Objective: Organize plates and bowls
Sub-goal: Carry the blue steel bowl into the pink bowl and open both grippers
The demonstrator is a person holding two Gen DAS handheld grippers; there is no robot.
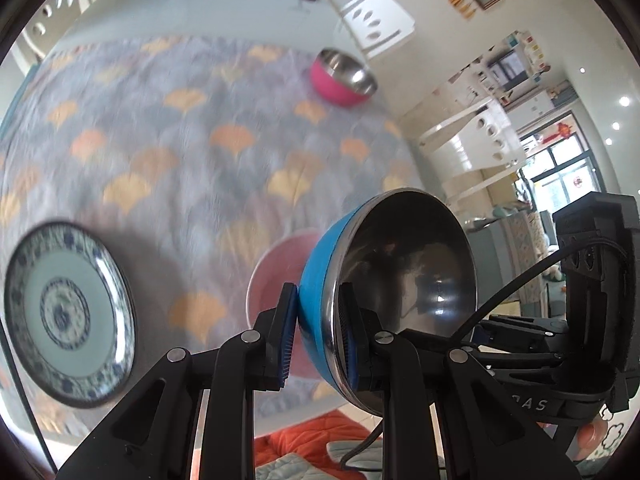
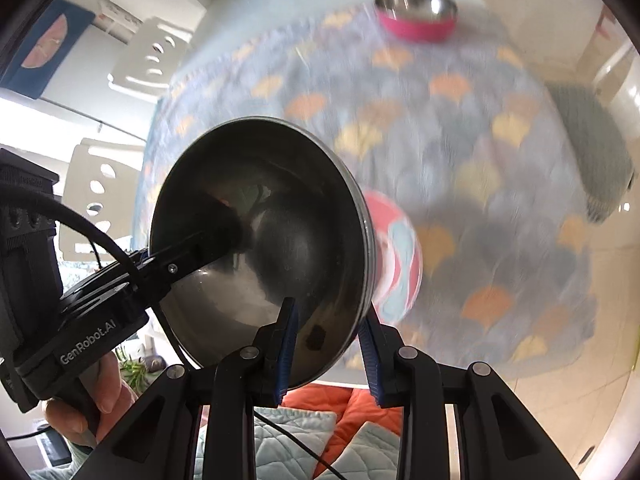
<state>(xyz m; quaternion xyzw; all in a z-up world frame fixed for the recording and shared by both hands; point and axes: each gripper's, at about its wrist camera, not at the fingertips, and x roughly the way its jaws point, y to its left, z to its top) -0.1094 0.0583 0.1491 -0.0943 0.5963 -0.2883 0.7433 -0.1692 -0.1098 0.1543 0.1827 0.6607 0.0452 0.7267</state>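
A steel bowl with a blue outside (image 1: 316, 280) hangs tilted on its side above the table. My left gripper (image 1: 318, 336) is shut on its rim, one pad on the blue wall and one inside. The right wrist view shows the same bowl (image 2: 256, 240), with my right gripper (image 2: 328, 348) clamped across its lower rim. One left gripper finger (image 2: 188, 254) reaches in from the left. Under the bowl a pink dish (image 1: 272, 280) lies on the cloth. A blue-and-white plate (image 1: 66, 312) lies at the left. A pink steel bowl (image 1: 344, 76) stands at the far side.
The table carries a grey cloth with orange and yellow leaf shapes (image 1: 200, 140). White chairs (image 1: 376, 20) stand around it. A grey striped object (image 2: 592, 152) lies at the cloth's right edge. A hand (image 2: 92, 400) holds the left gripper's handle. Orange and pale quilted cushions (image 2: 352, 412) lie below.
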